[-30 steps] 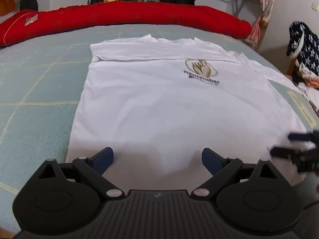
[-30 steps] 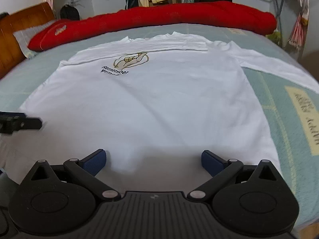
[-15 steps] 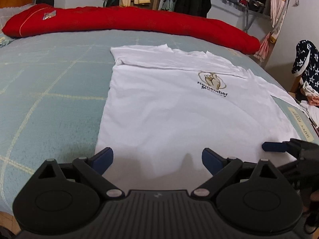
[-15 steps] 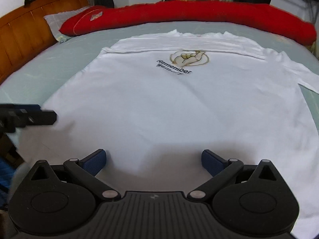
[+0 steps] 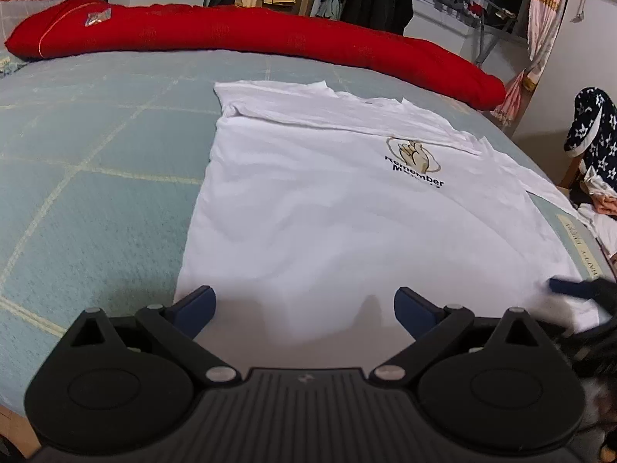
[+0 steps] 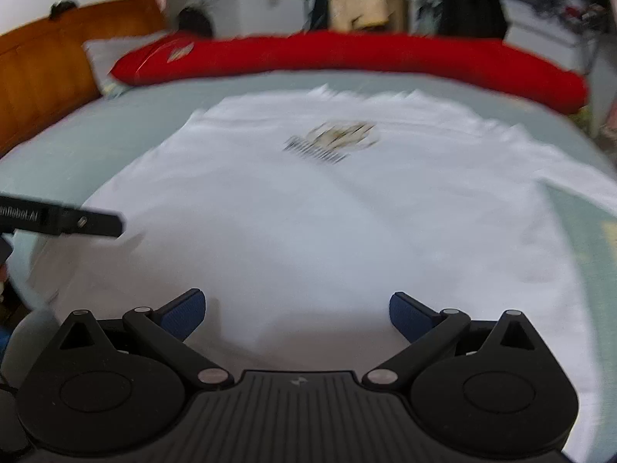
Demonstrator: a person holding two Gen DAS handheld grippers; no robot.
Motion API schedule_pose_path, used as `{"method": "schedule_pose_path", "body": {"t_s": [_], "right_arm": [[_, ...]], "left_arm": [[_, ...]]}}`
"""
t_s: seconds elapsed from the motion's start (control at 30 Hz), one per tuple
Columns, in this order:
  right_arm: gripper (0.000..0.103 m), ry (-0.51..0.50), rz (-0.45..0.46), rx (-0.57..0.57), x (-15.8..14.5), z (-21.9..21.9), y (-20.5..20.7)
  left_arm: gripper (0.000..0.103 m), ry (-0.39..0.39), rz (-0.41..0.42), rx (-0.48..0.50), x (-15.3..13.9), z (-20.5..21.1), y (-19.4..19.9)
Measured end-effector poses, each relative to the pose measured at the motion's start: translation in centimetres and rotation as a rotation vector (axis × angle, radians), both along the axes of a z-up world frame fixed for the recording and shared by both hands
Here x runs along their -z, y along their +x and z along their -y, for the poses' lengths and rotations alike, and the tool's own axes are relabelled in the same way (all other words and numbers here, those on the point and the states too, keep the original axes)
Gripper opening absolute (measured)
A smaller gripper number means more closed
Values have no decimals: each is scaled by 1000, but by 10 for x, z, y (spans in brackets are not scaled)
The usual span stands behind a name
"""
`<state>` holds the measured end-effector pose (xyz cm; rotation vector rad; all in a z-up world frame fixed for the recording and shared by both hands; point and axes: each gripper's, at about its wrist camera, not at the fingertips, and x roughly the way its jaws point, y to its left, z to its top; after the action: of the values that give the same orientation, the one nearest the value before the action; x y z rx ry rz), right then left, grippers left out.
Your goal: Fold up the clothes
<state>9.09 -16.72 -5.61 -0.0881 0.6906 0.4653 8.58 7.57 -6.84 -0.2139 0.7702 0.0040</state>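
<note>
nearest the left wrist camera, the left gripper (image 5: 304, 305) stands with its jaws spread wide and nothing between them, poised over the near hem of the white t-shirt (image 5: 347, 231). the right gripper (image 6: 297, 308) is likewise wide and empty over the same hem, further along it toward the shirt's right side; its view is smeared by motion. the shirt lies flat, print up, on the pale green bedspread (image 5: 96, 193), its long axis running straight away from both grippers: hem closest, collar farthest, one sleeve trailing out to the right. so the hem is what both can reach first, the left gripper nearer the shirt's left corner, the right nearer the other. a likely next move is pinching the hem at both corners. beyond the collar lies a long red bolster (image 5: 250, 38).
</note>
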Motion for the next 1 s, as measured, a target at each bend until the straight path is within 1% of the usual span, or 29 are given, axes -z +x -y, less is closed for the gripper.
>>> {"method": "schedule_pose_path", "body": {"t_s": [0.03, 0.1, 0.13, 0.2, 0.27, 0.33, 0.47, 0.6, 0.67, 0.83, 1.0], "right_arm": [[103, 2, 17, 32, -4, 11, 0], [103, 12, 17, 97, -8, 32, 4], [103, 23, -2, 138, -6, 44, 8], [103, 63, -69, 219, 2, 67, 14], [103, 137, -139, 273, 13, 87, 16], [103, 191, -118, 268, 16, 97, 7], [103, 199, -111, 259, 11, 102, 6], [103, 229, -70, 270, -1, 114, 18], [103, 233, -56, 285, -7, 125, 33], [103, 231, -35, 341, -20, 169, 94], [103, 229, -14, 397, -32, 213, 155]], "left_arm": [[99, 4, 4, 10, -2, 3, 1], [99, 5, 13, 36, -5, 10, 4], [99, 6, 18, 51, -7, 14, 6], [99, 8, 29, 82, -10, 23, 10], [99, 15, 29, 108, -11, 32, 15], [99, 19, 19, 125, -10, 39, 20], [99, 39, -7, 150, -6, 51, 29], [99, 50, -14, 155, -6, 55, 34], [99, 57, -21, 150, -6, 56, 38], [99, 65, -27, 148, -9, 59, 51], [99, 73, -24, 141, -11, 63, 74]]}}
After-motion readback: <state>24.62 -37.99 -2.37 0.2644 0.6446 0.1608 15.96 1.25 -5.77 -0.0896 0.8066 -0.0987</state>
